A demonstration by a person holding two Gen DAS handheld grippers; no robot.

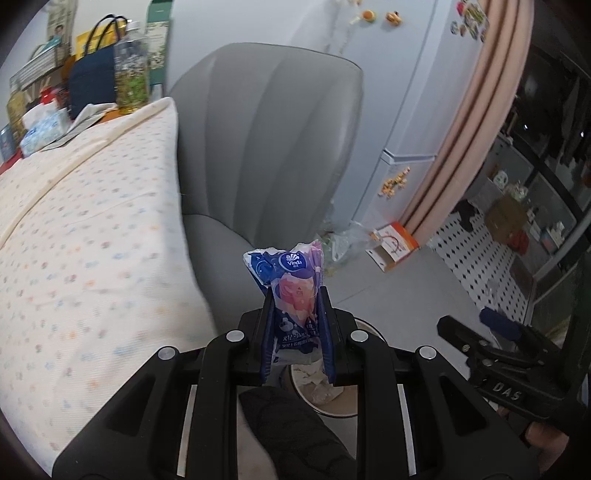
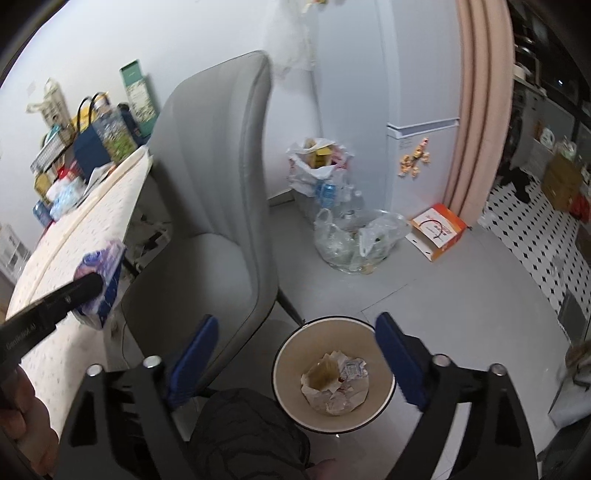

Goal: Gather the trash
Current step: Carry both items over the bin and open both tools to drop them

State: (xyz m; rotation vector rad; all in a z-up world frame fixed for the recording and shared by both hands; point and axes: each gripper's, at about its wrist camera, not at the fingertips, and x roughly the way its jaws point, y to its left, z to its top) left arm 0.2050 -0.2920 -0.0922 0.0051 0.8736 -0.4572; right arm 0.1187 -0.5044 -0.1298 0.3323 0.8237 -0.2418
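While a grey chair (image 1: 266, 147) fills the middle of the left wrist view, the left gripper (image 1: 297, 332) is seen clamped on a crumpled tissue packet (image 1: 291, 291), whose blue and pink top sticks up above the two blue fingers (image 1: 327, 332). A table with a dotted cloth (image 1: 85, 236) is seen at the left, loaded at its far end with a bottle (image 1: 131, 70), a dark bag (image 1: 90, 83) and a tissue box (image 1: 42, 129). Below the packet, part of a round waste bin (image 1: 332, 402) is seen on the grey floor (image 1: 406, 288). The right gripper (image 1: 495, 339) is caught at the lower right edge, blurred. A white fridge (image 1: 417, 92) and an orange box (image 1: 393, 243) are seen behind.

From the right wrist view, the right gripper (image 2: 291, 354) is shown with its jaws wide apart and nothing between them. The waste bin (image 2: 288, 365) is seen on the floor just beyond it, with crumpled paper (image 2: 336, 384) lying inside. At the left edge, the left gripper (image 2: 86, 286) is seen holding the packet (image 2: 107, 266) above the table's edge (image 2: 74, 236). Plastic bags of rubbish (image 2: 332, 206) are stood on the floor (image 2: 461, 295) by the wall (image 2: 207, 33), beside the fridge (image 2: 421, 166), with the orange box (image 2: 437, 229) near them.
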